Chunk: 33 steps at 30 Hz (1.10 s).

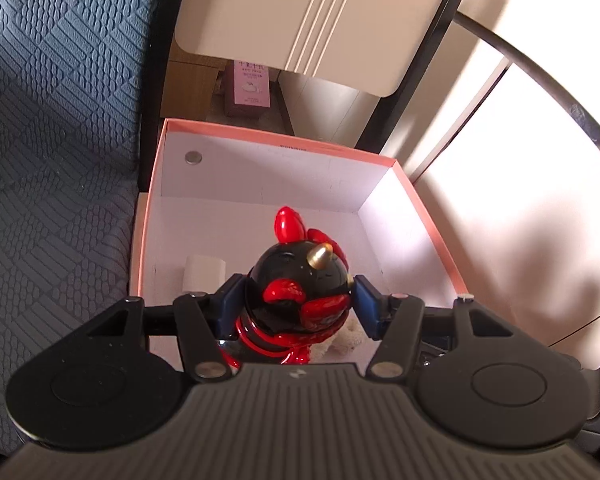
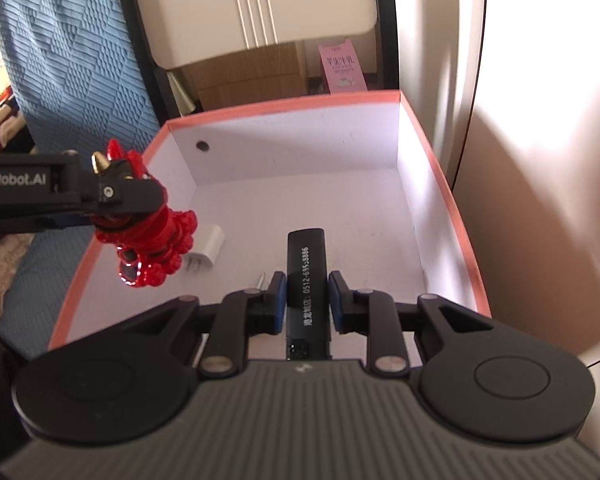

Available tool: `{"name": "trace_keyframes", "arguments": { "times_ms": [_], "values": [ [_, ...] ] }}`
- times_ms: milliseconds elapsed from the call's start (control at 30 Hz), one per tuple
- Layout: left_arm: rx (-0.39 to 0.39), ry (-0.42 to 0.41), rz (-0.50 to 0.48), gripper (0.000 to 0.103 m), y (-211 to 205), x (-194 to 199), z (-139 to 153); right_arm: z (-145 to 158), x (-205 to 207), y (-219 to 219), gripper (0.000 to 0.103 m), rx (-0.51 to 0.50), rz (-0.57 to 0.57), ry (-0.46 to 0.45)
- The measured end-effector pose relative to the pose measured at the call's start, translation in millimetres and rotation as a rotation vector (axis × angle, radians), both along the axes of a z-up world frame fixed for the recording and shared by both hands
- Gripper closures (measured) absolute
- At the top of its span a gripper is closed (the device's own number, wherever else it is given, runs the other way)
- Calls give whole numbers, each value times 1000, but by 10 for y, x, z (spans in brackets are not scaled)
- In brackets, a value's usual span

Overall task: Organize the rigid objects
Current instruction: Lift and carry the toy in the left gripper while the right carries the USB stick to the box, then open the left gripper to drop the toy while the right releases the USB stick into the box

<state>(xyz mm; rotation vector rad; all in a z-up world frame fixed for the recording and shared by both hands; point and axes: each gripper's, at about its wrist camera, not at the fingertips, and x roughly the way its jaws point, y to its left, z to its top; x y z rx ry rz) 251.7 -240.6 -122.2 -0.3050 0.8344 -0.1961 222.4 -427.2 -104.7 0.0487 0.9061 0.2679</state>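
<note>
Glossy red and black, the figurine (image 1: 296, 292) sits clamped by its round head between the blue pads (image 1: 366, 308) of the left gripper (image 1: 296, 304), which has closed onto it at a middling width; a small gold horn (image 1: 322, 256) juts from the top of the head. From the right wrist view the same figurine (image 2: 152, 240) hangs below the left gripper (image 2: 120, 196), over the near-left edge of the box. The right gripper (image 2: 306, 300) is drawn in narrow, its pads (image 2: 278, 300) pressing both sides of a slim black stick-shaped object with white printed digits (image 2: 306, 268), which points ahead over the box floor. Ahead of and below both tongs stands an open white box with a salmon-pink rim (image 1: 260, 142), its inner back wall bearing a small round metal disc (image 1: 193, 157). On the box floor, just left of the left gripper's pads, lies a white charger plug (image 1: 204, 272). Beyond the box, past its far wall, stands a pink carton (image 1: 249, 88)
</note>
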Motion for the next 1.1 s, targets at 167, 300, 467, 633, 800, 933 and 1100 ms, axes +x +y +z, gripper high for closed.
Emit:
{"name": "trace_keyframes", "arguments": {
  "times_ms": [167,300,467,633,800,933,1100],
  "values": [
    [3,33,-1,39,-12,48,-106,-147,6,-16,77,1,3,38],
    [-8,29,-8,39,-17,78,-120,-169,37,9,77,10,7,55],
    [-7,18,-18,39,-11,99,-77,-198,62,23,77,15,5,73],
    [-23,15,-12,38,76,64,-39,-131,113,-4,71,28,-21,81],
    [-39,-20,-10,38,205,-50,149,149,68,92,70,61,0,29],
    [-48,-68,-12,37,335,-197,383,467,-42,208,70,74,7,-40],
    [-48,-139,-19,33,497,-434,720,841,-239,334,70,85,-6,-115]
  ]
}}
